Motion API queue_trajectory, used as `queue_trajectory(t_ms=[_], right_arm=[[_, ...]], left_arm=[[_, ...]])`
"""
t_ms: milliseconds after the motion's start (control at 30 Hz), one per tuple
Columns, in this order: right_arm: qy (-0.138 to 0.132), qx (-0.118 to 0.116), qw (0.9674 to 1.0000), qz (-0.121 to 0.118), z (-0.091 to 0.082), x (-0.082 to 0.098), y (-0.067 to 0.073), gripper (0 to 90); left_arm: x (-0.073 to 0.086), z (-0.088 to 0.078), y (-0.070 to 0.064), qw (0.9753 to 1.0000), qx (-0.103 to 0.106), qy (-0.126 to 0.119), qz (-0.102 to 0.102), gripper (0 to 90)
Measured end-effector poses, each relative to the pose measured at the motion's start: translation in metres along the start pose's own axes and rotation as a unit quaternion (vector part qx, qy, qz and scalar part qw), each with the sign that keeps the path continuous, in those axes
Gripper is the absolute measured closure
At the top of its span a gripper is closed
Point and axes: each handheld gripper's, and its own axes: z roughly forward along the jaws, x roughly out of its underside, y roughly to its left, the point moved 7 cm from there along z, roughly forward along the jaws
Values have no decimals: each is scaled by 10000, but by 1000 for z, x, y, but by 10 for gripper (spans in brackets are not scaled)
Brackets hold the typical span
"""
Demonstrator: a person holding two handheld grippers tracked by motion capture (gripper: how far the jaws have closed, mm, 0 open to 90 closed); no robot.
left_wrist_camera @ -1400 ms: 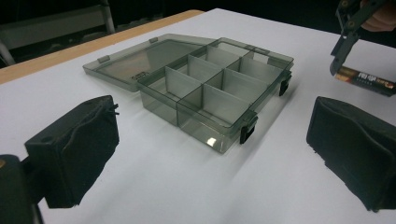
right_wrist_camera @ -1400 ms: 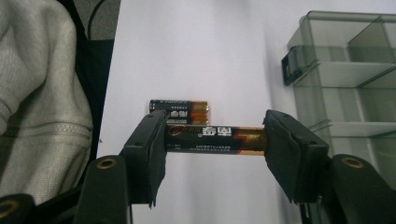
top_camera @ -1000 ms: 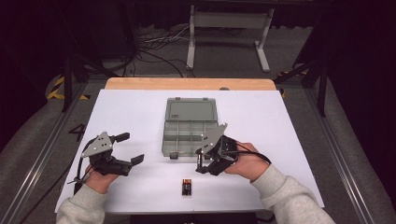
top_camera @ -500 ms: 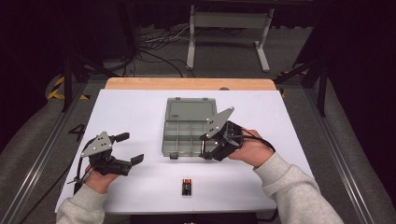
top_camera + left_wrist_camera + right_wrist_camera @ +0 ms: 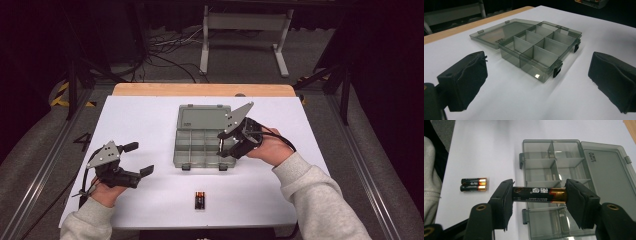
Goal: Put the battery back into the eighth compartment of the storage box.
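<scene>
A white desk [image 5: 150,130] in a dark room carries an open organizer box [image 5: 202,136]. Above the box, the right tool [image 5: 539,195] clamps a battery [image 5: 537,194]; left of it, the left tool [image 5: 137,160] rests apart.

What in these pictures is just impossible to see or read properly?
- Lettering on the held battery: right gripper view, too small to read.
- The box's right compartments: high view, covered by the right gripper.
- Lid embossing: right gripper view, too faint.
- Two spare batteries' labels: high view, too small.
</scene>
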Motion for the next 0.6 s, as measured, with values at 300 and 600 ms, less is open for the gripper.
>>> queue_trajectory(t_ms=[300, 600], right_arm=[[88, 61, 9998, 156, 9, 11, -20, 415], [249, -33, 9996, 153, 24, 23, -26, 414]], left_arm=[[0, 0, 0, 10000, -7, -10, -35, 27], [0, 0, 0, 10000, -7, -30, -11, 27]])
